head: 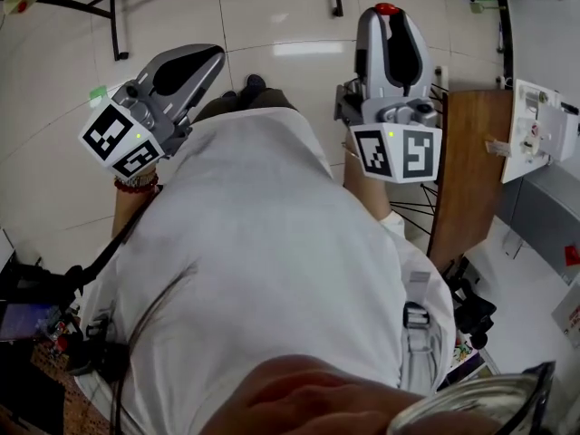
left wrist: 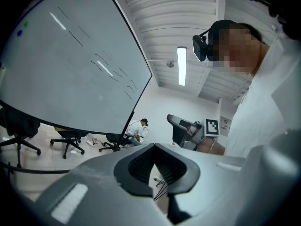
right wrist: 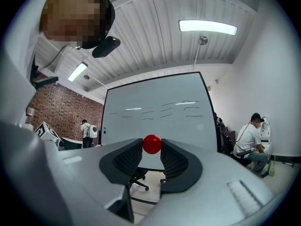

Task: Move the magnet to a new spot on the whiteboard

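A small red magnet [right wrist: 151,144] sits pinched between the jaw tips of my right gripper [right wrist: 151,146]. In the head view this magnet [head: 387,9] shows as a red dot at the tip of the right gripper [head: 388,14], held out in front of the person's chest. The whiteboard [right wrist: 155,111] stands a few steps ahead, well clear of the magnet, with faint marker strokes on it. My left gripper [left wrist: 154,147] is shut with nothing in it and points up beside the whiteboard [left wrist: 70,60]. A blue magnet [left wrist: 19,32] and a green magnet [left wrist: 26,24] stick near the board's left edge.
A brown wooden table [head: 467,170] with a white device [head: 535,130] stands to the right. Black office chairs [left wrist: 19,131] sit under the whiteboard. One person sits at the far right [right wrist: 251,142]; another stands by the brick wall [right wrist: 87,133].
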